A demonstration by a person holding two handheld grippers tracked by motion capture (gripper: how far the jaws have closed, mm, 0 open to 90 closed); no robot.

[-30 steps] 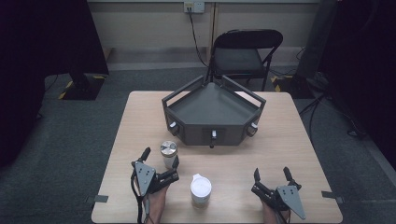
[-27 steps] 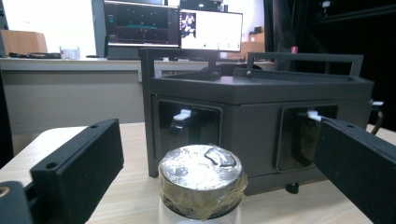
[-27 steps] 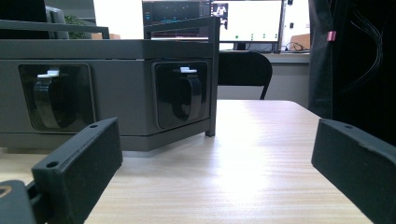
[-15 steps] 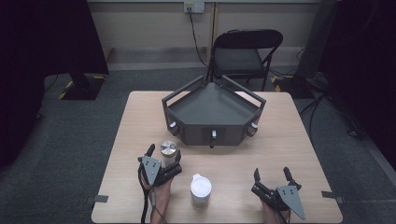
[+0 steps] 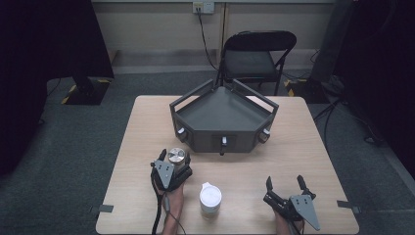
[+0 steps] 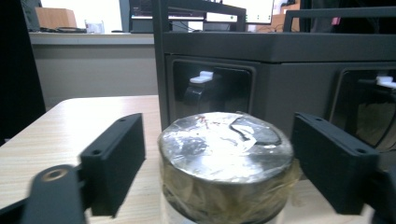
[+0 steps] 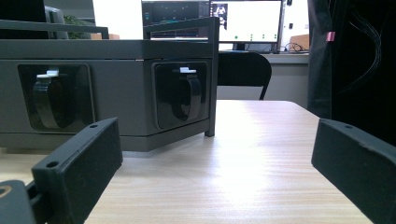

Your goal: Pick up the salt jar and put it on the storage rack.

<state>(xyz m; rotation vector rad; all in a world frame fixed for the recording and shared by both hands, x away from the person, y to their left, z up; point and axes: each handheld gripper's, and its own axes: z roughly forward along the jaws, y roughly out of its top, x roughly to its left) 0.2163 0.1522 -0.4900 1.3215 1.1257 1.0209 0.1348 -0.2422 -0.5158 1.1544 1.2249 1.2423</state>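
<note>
While the left tongs (image 6: 219, 158) are straddling the short foil-capped metal-topped jar (image 6: 226, 163), their two black jaws are standing on either side of it with a sliver of gap showing at each flank, so the pads are not yet pressing; the jaws have just been closing around the jar. In the high view the left tongs (image 5: 172, 161) are sitting in the lower left of the frame, with the jar (image 5: 176, 157) between the jaw tips and resting on the light wooden surface (image 5: 293, 147). The right tongs (image 5: 285, 185) are lying in the lower right of that frame, jaws spread wide and holding nothing; in the right gripper view they (image 7: 219, 177) are framing bare wood. Between the two hands, low in the centre, a white lidded cup (image 5: 210, 198) is standing upright. Above it, mid-frame, a dark grey many-sided box with small latches (image 5: 222, 115) is sitting just beyond the jar. At the top of the frame a black folding chair (image 5: 257, 54) is standing behind the surface.
</note>
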